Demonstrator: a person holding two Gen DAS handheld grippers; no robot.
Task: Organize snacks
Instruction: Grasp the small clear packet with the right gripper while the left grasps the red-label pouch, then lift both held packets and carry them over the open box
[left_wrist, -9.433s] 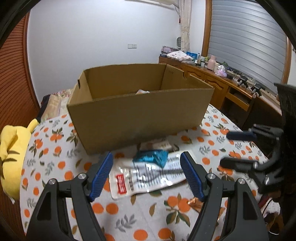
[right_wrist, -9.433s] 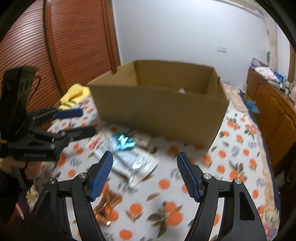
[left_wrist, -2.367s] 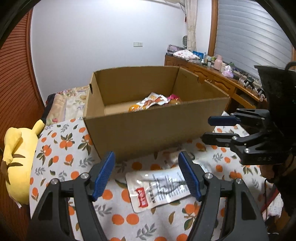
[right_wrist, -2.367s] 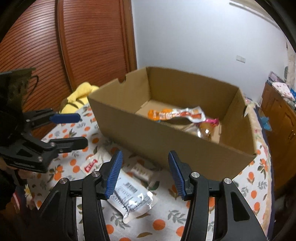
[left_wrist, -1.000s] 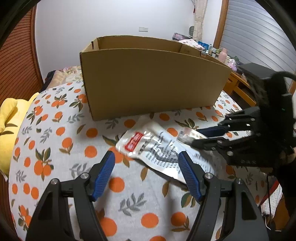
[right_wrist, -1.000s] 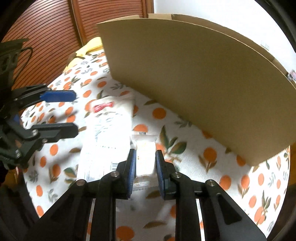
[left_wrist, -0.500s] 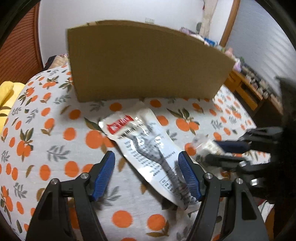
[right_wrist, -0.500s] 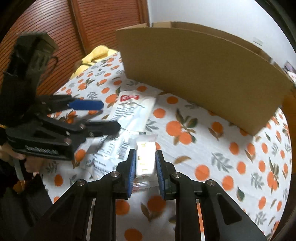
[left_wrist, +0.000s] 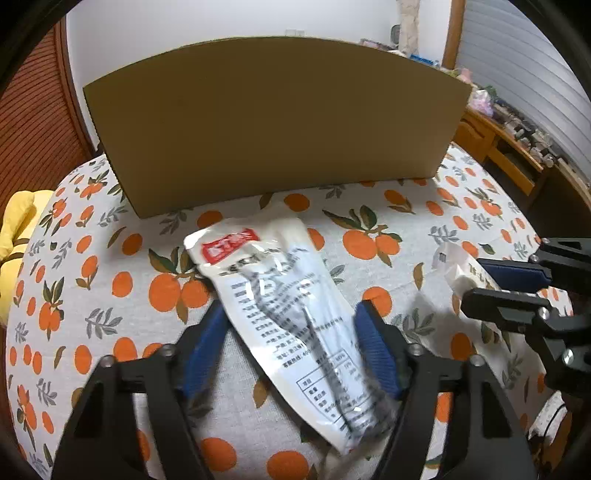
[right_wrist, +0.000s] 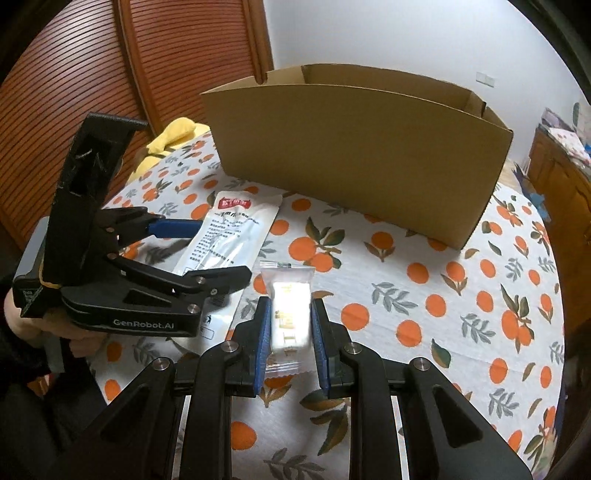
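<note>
Right gripper (right_wrist: 290, 328) clamped on small packet (right_wrist: 290, 314) for boxing; left gripper (left_wrist: 291, 343) spread wide astride large pouch (left_wrist: 284, 295), gripping nothing, beside box (right_wrist: 354, 147).

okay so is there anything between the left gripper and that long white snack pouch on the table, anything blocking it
Nothing visible blocks it. The left gripper is open with its blue fingers either side of the white pouch, which lies flat on the tablecloth. The right gripper, shut on a small wrapped snack, sits off to the side.

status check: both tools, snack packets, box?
Right tool shut on small clear packet, lifted off the cloth. Left tool open, straddling long white pouch flat on the table. Cardboard box ahead, nothing between.
</note>
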